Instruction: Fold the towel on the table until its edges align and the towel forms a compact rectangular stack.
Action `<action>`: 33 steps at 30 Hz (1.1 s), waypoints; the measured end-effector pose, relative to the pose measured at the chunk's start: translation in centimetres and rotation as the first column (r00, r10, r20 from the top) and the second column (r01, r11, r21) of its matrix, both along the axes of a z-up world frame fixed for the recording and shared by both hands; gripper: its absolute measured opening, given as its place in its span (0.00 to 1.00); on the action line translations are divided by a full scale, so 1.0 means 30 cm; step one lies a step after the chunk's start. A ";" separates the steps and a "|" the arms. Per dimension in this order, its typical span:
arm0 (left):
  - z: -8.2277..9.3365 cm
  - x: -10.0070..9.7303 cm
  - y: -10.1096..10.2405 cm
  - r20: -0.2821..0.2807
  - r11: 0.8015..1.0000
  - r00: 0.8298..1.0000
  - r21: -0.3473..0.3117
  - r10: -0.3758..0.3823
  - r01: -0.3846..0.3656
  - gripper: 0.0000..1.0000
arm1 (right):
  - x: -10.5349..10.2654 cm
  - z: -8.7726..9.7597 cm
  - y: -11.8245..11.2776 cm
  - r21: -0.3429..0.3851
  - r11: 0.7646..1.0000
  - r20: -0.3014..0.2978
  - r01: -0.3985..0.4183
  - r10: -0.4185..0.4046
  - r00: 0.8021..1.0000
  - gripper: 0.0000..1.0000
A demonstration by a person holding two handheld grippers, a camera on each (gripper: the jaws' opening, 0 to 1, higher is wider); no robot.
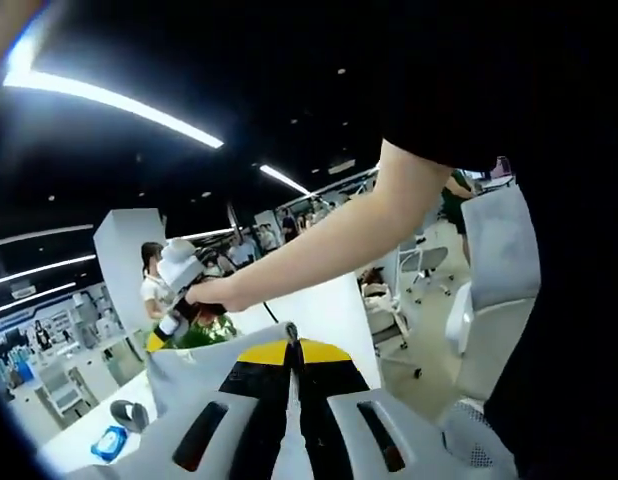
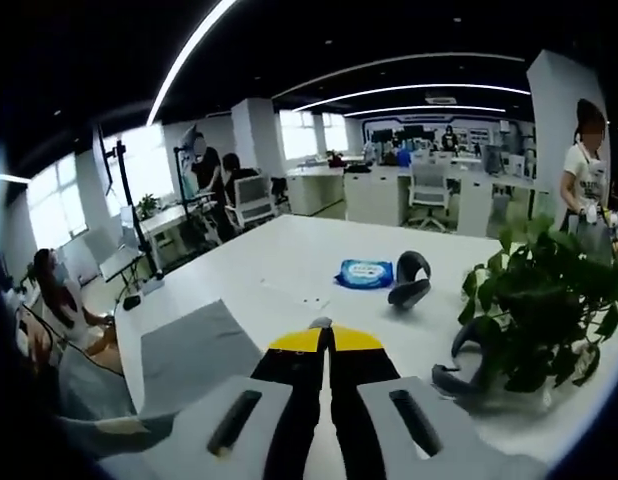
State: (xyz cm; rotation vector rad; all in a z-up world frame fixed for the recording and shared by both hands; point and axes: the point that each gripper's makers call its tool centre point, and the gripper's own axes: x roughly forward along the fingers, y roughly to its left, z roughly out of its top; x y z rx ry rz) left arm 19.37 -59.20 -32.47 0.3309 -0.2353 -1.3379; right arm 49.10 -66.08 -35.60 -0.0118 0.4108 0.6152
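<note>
In the right gripper view, the towel (image 2: 189, 355) is spread flat on the table (image 2: 289, 260), to the left of the right gripper (image 2: 324, 335), whose jaws are pressed together. Beyond the jaw tips, a wipes packet (image 2: 365, 273) lies on the table, with a neck pillow (image 2: 410, 279) just to its right. A potted plant (image 2: 534, 305) stands at the right. In the left gripper view, a fold of towel (image 1: 189, 365) is draped across the left gripper (image 1: 291, 350), and a person's forearm (image 1: 329, 245) is stretched above it.

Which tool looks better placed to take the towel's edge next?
Probably the right tool: the grey towel lies flat on the white table just beside its shut jaws. The left tool tilts up toward the ceiling.
</note>
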 end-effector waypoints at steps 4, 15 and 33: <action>0.026 0.008 -0.018 0.026 1.000 1.000 -0.024 0.010 -0.009 0.02 | 0.009 0.030 -0.008 -0.002 1.000 0.015 0.009 -0.009 1.000 0.00; 0.094 0.023 -0.082 0.053 0.998 0.999 -0.062 0.013 -0.010 0.02 | 0.025 0.066 -0.051 -0.010 0.999 0.030 0.039 -0.039 0.999 0.00; 0.071 0.070 0.122 -0.052 0.986 0.987 -0.071 0.150 -0.154 0.01 | 0.059 0.066 0.100 0.004 1.000 0.019 -0.006 0.006 1.000 0.00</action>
